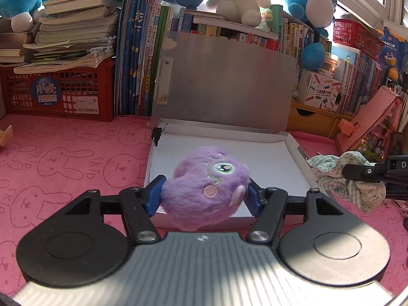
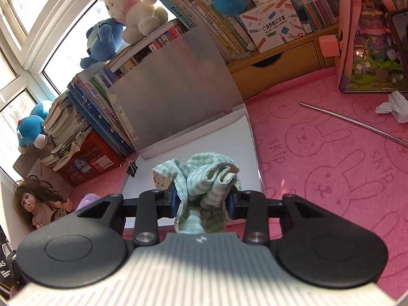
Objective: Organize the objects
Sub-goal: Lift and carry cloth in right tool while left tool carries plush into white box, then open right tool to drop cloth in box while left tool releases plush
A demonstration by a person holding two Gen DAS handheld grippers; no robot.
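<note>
mat (image 2: 331,153): "SKIP" | white box (image 2: 272,23): "POCKET LABEL PRINTER"

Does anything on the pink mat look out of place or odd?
Yes. A thin metal rod lies loose across the pink mat, with a crumpled white paper beside its far side. Both look like strays, apart from the open box.

Black tongs (image 1: 205,193), blue pads (image 1: 153,196), ribbed grey housing
</note>
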